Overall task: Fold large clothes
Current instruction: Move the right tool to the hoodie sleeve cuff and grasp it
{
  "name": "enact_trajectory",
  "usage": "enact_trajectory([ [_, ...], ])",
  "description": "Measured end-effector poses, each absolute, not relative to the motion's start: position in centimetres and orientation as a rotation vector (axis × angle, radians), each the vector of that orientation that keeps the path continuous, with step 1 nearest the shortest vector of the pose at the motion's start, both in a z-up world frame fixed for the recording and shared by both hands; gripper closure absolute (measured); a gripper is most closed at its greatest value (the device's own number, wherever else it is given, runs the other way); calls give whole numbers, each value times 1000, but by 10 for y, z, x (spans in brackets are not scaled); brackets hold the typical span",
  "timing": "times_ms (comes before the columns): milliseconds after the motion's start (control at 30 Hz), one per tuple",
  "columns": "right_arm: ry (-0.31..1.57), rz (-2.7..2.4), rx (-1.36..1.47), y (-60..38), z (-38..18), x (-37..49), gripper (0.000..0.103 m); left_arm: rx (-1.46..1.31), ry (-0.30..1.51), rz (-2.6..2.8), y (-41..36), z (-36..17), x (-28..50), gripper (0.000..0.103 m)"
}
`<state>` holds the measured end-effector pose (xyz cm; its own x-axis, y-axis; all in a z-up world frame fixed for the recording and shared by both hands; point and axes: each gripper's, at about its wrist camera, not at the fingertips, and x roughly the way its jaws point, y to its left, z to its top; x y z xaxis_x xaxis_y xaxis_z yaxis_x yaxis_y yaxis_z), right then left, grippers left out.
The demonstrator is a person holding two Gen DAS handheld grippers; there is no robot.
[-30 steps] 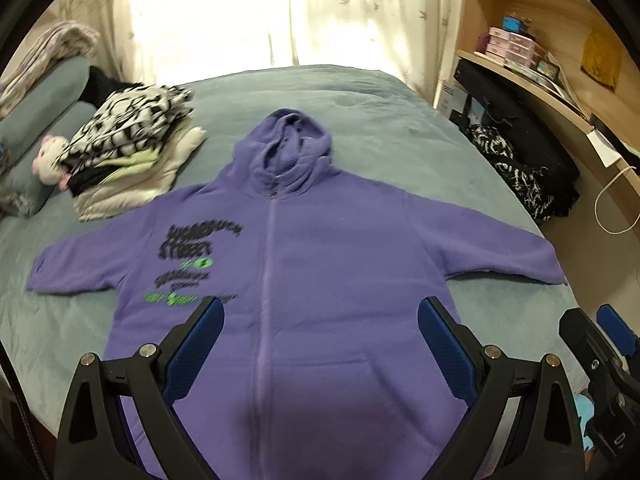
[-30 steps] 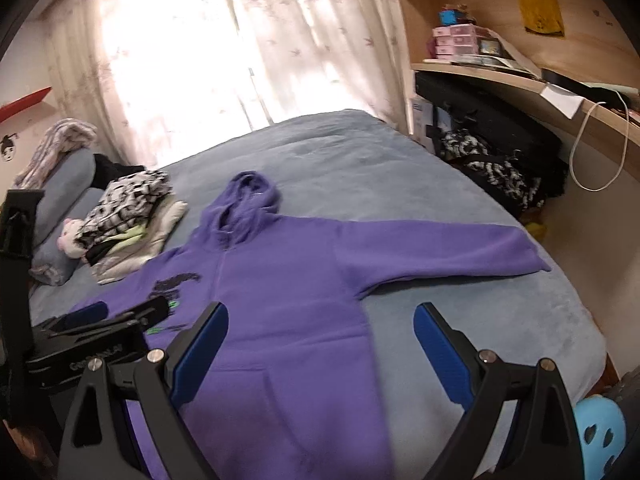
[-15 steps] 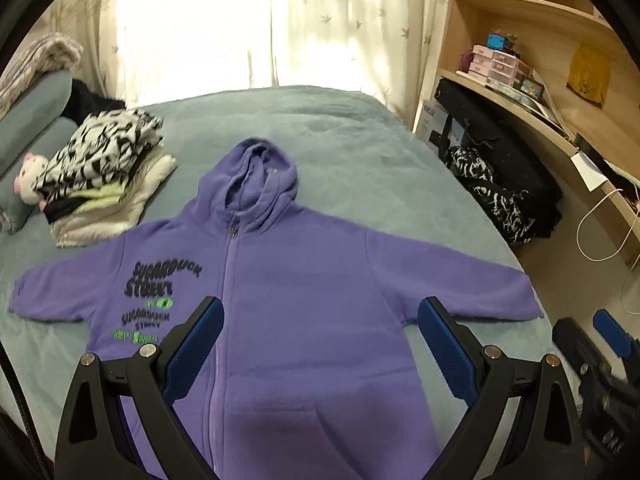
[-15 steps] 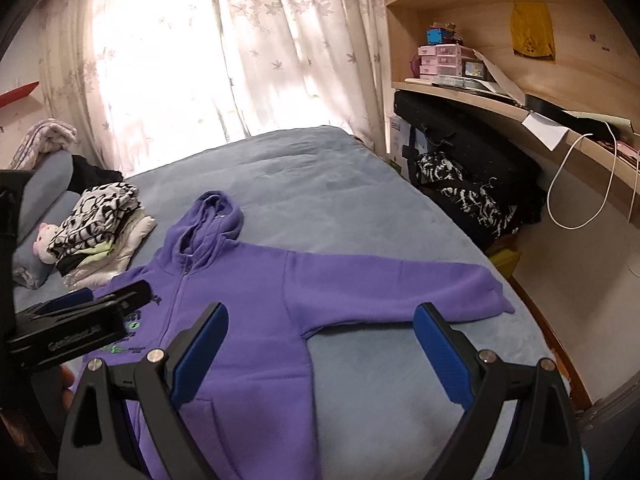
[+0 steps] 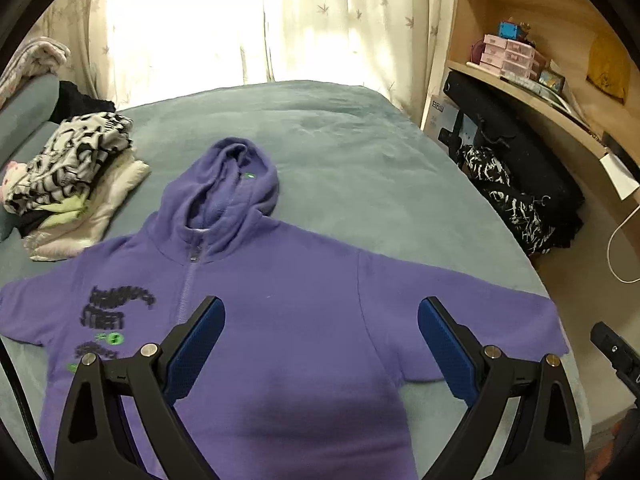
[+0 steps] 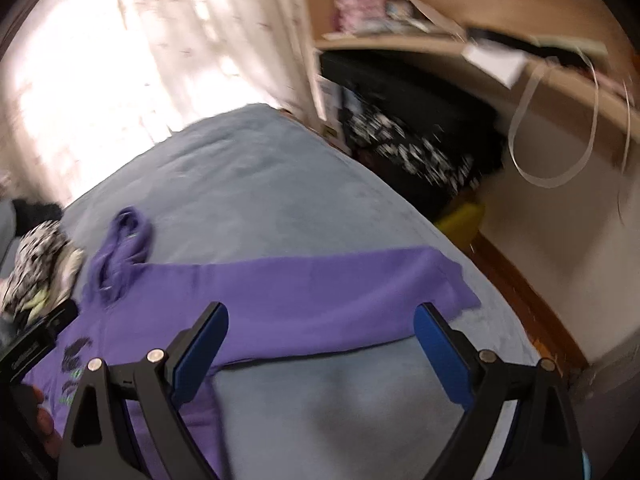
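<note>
Hoodie (image 5: 288,320) flat on the bed (image 5: 340,140), zip up.
Hood points toward the curtained far edge, sleeves spread sideways; left claw (image 5: 320,344) and right claw (image 6: 320,344) both gape wide, empty.

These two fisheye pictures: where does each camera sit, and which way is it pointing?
Left wrist view: sits on the left gripper, looking over the flat purple zip hoodie on the grey-blue bed; blue-padded fingers show.
Right wrist view: sits on the right gripper, aimed at the hoodie's outstretched sleeve, blurred; the left gripper's black body shows at the left edge.
Shared: hoodie, bed, folded clothes stack.
</note>
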<state>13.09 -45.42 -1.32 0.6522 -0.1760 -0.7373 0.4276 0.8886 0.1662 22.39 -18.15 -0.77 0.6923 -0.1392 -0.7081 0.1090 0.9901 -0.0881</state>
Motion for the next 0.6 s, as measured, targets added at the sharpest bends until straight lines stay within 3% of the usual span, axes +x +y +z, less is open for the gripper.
enact_trajectory([
  [367, 895, -413, 743, -544, -111, 130, 17, -62, 921, -172, -214, -93, 256, 7],
  [600, 877, -417, 923, -569, -151, 136, 40, -24, 930, -194, -228, -123, 256, 7],
])
